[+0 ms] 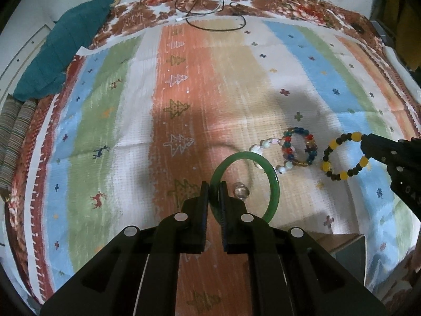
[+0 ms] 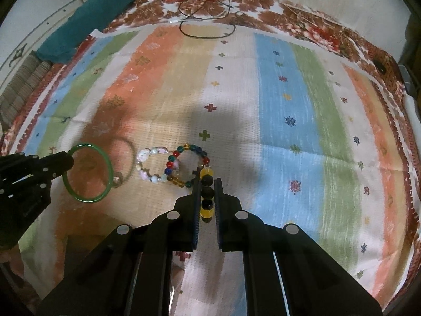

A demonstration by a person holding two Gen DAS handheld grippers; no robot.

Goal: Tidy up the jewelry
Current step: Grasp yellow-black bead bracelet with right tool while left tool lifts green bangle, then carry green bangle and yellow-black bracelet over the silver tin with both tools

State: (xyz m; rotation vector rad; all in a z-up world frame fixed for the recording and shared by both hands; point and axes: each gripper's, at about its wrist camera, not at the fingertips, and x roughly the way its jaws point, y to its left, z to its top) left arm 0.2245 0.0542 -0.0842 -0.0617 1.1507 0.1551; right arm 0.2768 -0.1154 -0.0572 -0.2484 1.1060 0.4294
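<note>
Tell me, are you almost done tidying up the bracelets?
Not yet; nothing looks put away. The left gripper is pinching the green bangle, and the right gripper is pinching the yellow and black bead bracelet. The colorful bead bracelet and the pale bead bracelet lie on the striped cloth, waiting.

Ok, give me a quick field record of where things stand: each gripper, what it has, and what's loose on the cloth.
left gripper: shut on green bangle, gripped at its rim
right gripper: shut on yellow and black bead bracelet, beads between the fingers
loose on cloth: multicolour bead bracelet; pale bead bracelet, the two touching or overlapping
also loose: thin cord loop with a clear bead, beside the bangle
surface: striped cloth
far edge: black cable
</note>
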